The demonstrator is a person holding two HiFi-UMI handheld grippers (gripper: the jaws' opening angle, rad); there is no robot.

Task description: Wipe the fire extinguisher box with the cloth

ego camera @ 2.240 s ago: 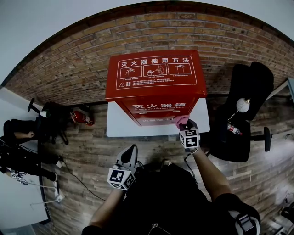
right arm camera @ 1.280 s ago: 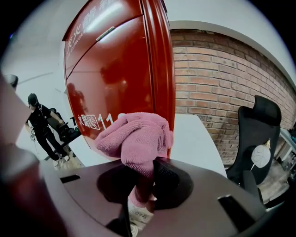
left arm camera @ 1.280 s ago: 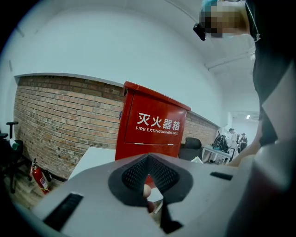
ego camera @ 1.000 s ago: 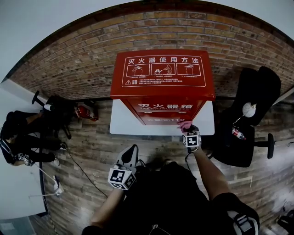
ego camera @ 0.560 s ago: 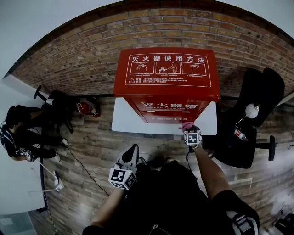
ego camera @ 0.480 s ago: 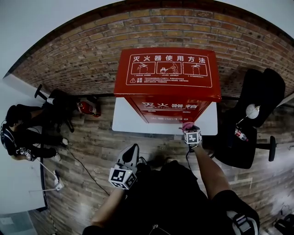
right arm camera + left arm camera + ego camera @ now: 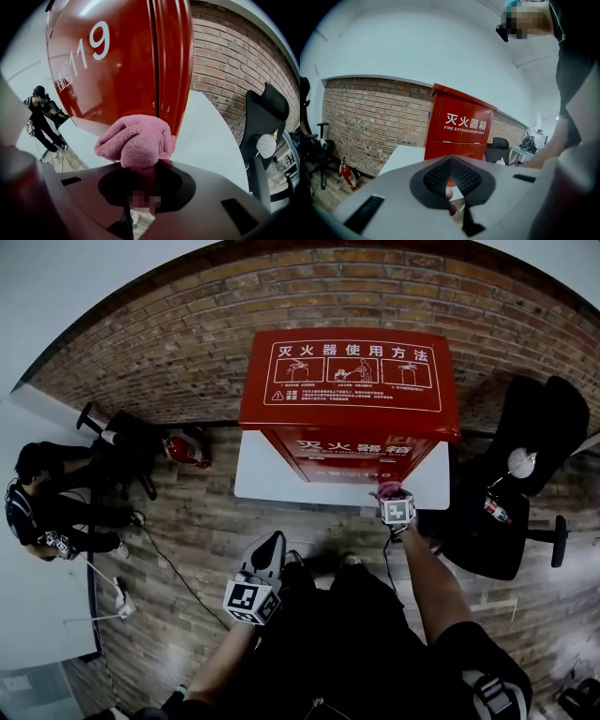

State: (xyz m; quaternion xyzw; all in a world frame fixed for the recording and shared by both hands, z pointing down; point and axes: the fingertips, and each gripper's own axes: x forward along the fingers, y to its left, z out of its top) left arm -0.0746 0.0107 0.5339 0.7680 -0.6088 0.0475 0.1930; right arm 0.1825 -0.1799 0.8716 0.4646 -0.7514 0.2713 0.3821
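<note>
The box (image 7: pixel 350 395) is filling the middle of the white table (image 7: pixel 258 482) before the brick wall (image 7: pixel 169 343), leaving bare tabletop open on both sides, while a black chair (image 7: pixel 487 540) is crowding its right end and an extinguisher (image 7: pixel 187 451) is lying on the floor to its left.

A white table (image 7: pixel 267 486) carries the red box (image 7: pixel 352 399), which stands upright on it, toward the table's back edge. On the wooden floor (image 7: pixel 206 540) left of the table stands a small fire extinguisher (image 7: pixel 186 450); right of the table stands a black chair (image 7: pixel 511 512).
</note>
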